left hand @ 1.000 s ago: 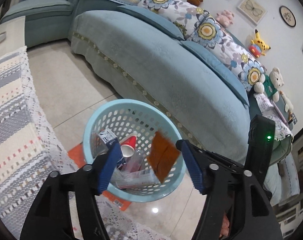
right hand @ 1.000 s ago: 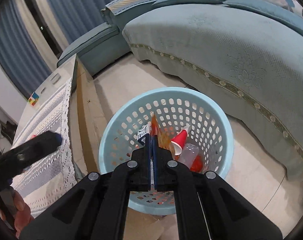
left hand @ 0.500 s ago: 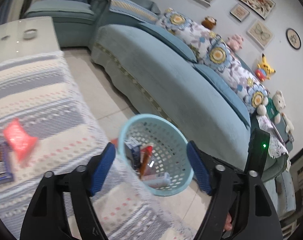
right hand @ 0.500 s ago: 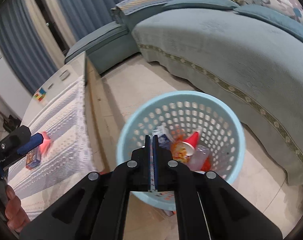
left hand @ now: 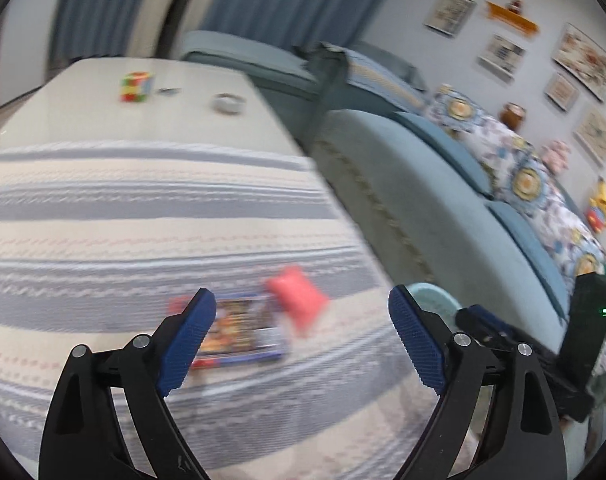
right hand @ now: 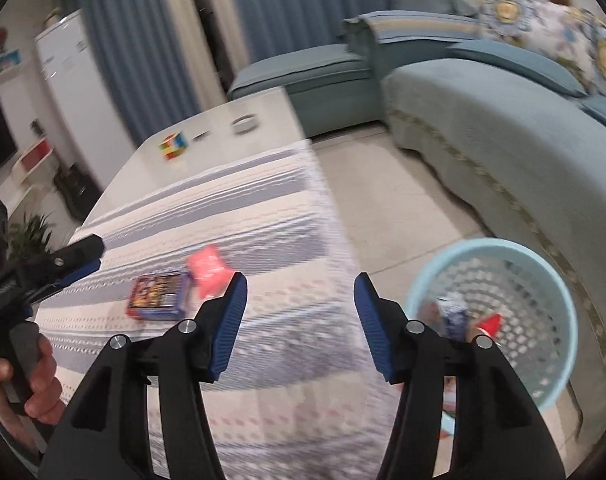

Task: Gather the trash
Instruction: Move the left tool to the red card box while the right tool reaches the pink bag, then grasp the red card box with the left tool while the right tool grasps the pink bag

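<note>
On the striped tablecloth (left hand: 103,220) lie a pink wrapper (left hand: 299,300) (right hand: 209,270) and a flat blue-edged printed packet (left hand: 239,330) (right hand: 159,294), side by side. My left gripper (left hand: 303,340) hovers over them, its jaws opening wide with nothing between the pads. My right gripper (right hand: 299,320) is over the cloth's right side, jaws opening, nothing between them. The light blue basket (right hand: 543,280) stands on the floor to the right with trash inside. In the right wrist view the left gripper (right hand: 63,264) shows at far left, held by a hand (right hand: 39,384).
A colour cube (left hand: 137,86) (right hand: 173,146) and a small round dish (left hand: 229,104) sit on the bare far end of the table. A teal sofa (right hand: 503,140) with floral cushions runs along the right. Tiled floor (right hand: 403,208) separates table and sofa.
Both grippers swung left from above the basket to over the table. The right jaws, shut before, now stand apart. The left jaws spread wider. The orange wrapper is no longer seen.
</note>
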Available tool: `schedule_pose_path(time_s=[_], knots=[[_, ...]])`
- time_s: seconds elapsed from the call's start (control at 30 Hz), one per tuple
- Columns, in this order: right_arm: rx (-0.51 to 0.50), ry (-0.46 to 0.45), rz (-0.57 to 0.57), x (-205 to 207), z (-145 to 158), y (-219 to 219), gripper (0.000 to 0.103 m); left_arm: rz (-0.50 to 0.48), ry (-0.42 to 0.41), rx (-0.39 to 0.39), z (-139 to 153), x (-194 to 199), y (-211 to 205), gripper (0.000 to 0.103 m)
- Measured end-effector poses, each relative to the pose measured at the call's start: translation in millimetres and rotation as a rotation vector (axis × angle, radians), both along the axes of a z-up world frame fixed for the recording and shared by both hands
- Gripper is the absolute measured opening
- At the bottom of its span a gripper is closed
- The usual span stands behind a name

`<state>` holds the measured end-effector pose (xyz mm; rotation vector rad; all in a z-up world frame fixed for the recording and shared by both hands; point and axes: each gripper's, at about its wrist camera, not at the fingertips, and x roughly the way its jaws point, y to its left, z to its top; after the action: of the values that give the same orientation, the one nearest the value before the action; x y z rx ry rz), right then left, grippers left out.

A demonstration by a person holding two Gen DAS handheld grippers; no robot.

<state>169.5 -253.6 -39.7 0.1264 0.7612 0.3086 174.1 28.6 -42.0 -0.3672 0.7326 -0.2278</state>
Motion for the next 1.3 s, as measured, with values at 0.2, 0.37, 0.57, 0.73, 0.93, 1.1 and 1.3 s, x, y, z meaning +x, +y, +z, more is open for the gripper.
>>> schedule_pose_path(time_s=[0.2, 0.37, 0.57, 0.73, 0.93, 1.1, 1.3], knots=[[-0.039, 0.05, 0.131, 31, -20, 64, 0.052, 0.084, 0.06, -0.057, -32, -1, 47, 0.086], [-0.088, 0.095, 0.189, 56, -45, 94, 0.052, 0.077, 0.095, -0.061, -54, 1, 54, 0.084], [-0.117, 0.133, 0.226, 75, -64, 112, 0.053, 0.067, 0.108, -0.076, -64, 8, 58, 0.084], [-0.118, 0.162, 0.228, 85, -76, 116, 0.053, 0.027, 0.14, -0.088, -74, 21, 52, 0.08], [-0.079, 0.133, 0.204, 71, -71, 99, 0.036, -0.004, 0.133, -0.074, -75, 27, 43, 0.071], [-0.087, 0.114, 0.093, 58, -69, 68, 0.034, -0.093, 0.144, -0.088, -77, 19, 22, 0.063], [-0.031, 0.102, -0.004, 50, -70, 37, 0.034, -0.275, 0.149, -0.134, -75, -2, -24, 0.06]])
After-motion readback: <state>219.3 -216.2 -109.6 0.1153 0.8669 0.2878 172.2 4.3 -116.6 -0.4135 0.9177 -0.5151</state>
